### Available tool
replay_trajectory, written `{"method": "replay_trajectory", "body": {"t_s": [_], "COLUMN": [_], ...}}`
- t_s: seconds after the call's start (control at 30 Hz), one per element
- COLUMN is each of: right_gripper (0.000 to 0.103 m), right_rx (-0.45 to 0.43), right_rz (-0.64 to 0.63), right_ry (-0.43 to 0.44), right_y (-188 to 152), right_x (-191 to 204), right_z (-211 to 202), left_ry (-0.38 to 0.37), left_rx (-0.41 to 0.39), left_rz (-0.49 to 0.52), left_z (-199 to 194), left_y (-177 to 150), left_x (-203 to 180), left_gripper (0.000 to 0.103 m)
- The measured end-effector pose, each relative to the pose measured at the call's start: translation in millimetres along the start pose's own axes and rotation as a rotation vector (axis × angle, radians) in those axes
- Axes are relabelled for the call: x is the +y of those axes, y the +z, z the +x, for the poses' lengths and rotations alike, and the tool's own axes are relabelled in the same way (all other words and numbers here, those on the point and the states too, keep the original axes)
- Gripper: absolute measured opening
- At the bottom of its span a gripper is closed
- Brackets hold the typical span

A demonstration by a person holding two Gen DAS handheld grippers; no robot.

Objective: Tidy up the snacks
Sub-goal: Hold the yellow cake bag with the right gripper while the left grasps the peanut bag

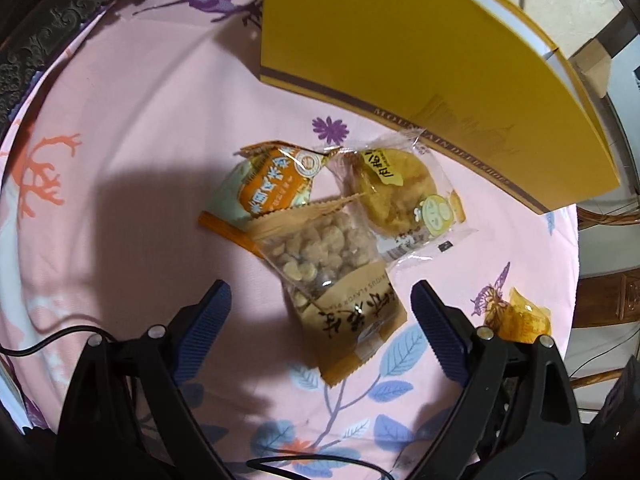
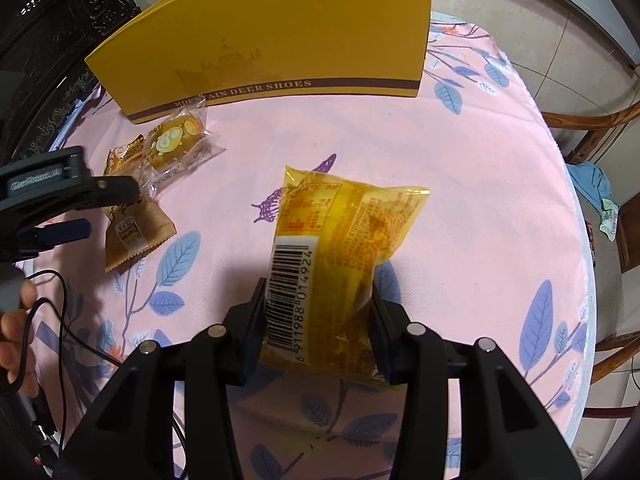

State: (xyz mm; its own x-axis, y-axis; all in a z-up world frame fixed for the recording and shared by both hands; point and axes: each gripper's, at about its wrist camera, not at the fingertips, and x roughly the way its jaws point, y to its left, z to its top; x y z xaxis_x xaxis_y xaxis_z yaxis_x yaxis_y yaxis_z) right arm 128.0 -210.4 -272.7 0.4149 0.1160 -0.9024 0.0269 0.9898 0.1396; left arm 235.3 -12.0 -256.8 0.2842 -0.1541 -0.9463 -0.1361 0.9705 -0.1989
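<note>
Three snack packets lie bunched on the pink floral cloth (image 1: 132,128): an orange packet (image 1: 268,176), a clear cake packet with a cartoon face (image 1: 400,192), and a peanut packet with a brown end (image 1: 320,256). My left gripper (image 1: 320,284) hangs open over the peanut packet's brown end, one blue pad on each side and neither touching it. My right gripper (image 2: 320,304) is shut on a yellow packet with a barcode (image 2: 344,248), held above the cloth. The left wrist view shows that same yellow packet (image 1: 516,316) at its right edge.
A yellow shoe box (image 2: 280,40) stands at the back of the round table, just behind the cake packet. A person's hand (image 2: 16,320) and black cables (image 2: 60,288) are at the left. Wooden chairs (image 2: 592,120) ring the table's right side.
</note>
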Motion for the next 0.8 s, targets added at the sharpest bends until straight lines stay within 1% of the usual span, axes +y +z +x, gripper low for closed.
{"method": "replay_trajectory", "body": {"t_s": [0.03,0.1,0.27,0.33,0.43,0.5,0.57,0.63,0.8], "right_gripper": [0.046,0.047,0.047,0.047,0.047,0.047,0.047,0.046,0.046], "right_rx": [0.000,-0.002,-0.004,-0.005,-0.007,-0.006,-0.006,-0.005,-0.005], "right_rz": [0.000,0.002,0.003,-0.001,-0.005,-0.009,-0.012,-0.012,-0.015], "right_ry": [0.001,0.005,0.011,0.010,0.010,0.008,0.007,0.007,0.006], "right_y": [6.5,5.2,3.3,2.9,2.2,1.6,1.0,0.5,1.0], "right_x": [-0.9,-1.8,-2.8,-2.2,-2.2,-1.4,-0.9,-0.6,-0.4], "right_z": [1.3,-0.1,-2.2,-2.5,-2.5,-2.3,-2.0,-1.9,-2.2], "left_ry": [0.009,0.025,0.038,0.044,0.044,0.026,0.018,0.010,-0.031], "left_rx": [0.009,0.020,0.009,0.002,-0.019,-0.026,-0.034,-0.042,-0.066], "left_rz": [0.006,0.008,0.034,0.047,0.088,0.108,0.123,0.127,0.142], "left_z": [4.1,11.0,13.0,12.1,7.6,4.8,2.9,-0.4,-7.3], "left_y": [0.8,2.1,2.9,1.6,-4.2,-7.1,-9.7,-10.8,-17.4], "left_x": [-0.9,-1.1,-2.8,-2.5,-4.7,-7.9,-9.1,-11.5,-2.6], "left_gripper": [0.093,0.093,0.092,0.089,0.077,0.066,0.062,0.061,0.054]}}
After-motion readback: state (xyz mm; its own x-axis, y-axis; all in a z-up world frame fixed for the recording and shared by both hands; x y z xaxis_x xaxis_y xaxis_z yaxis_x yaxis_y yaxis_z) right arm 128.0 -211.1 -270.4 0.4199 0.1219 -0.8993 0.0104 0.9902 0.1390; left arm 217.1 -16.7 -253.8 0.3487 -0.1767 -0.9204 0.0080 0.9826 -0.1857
